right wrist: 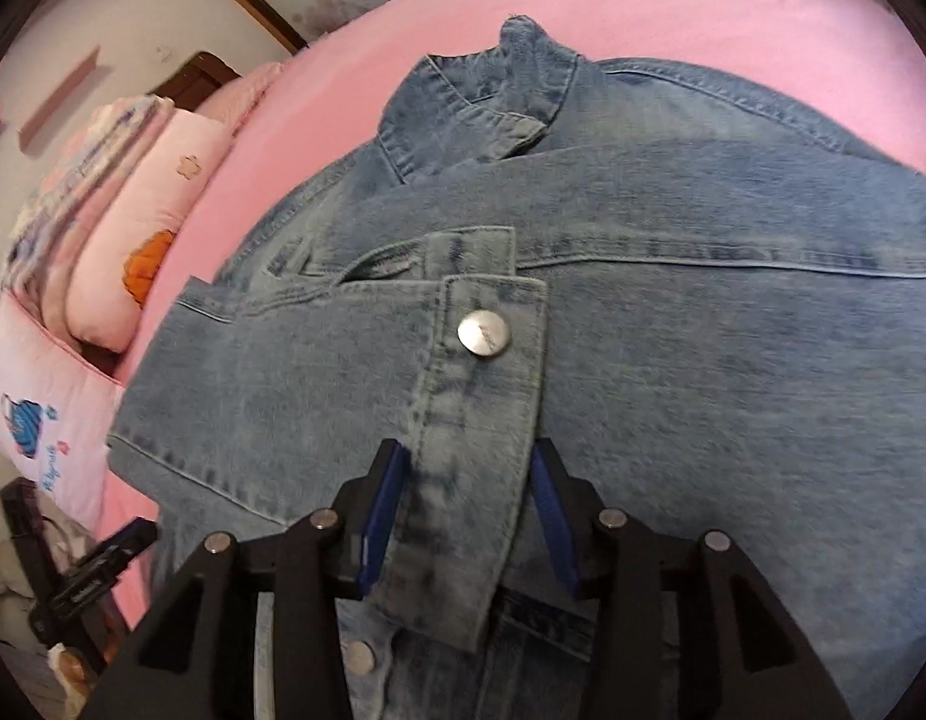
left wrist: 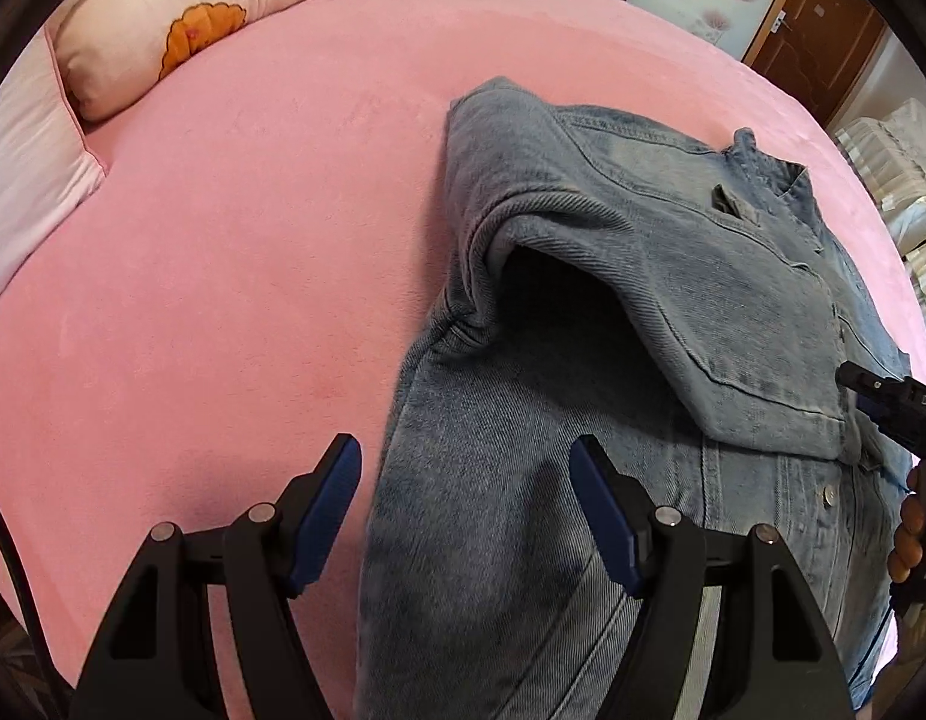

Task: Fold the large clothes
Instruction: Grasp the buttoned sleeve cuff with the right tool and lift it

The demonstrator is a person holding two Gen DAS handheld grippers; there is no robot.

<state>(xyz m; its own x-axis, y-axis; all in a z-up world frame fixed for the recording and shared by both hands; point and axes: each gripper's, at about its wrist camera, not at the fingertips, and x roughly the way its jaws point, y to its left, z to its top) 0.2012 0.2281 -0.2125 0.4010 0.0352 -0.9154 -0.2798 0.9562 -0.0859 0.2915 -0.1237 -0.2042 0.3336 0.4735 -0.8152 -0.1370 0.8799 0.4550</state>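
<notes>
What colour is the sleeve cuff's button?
Silver metal button on the denim jacket's cuff; clearest in the right wrist view.

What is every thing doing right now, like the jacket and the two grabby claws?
Blue denim jacket: lying on the bed, both sleeves folded across it.
Buttoned denim cuff: lying between the right jaws, not pinched.
Round metal button: fastened on the cuff.
Left gripper: open, over the jacket's edge.
Right gripper: open, astride the cuff.
Pink bed sheet: spread smooth.
Pink flowered pillow: lying at the bed's far end.
</notes>
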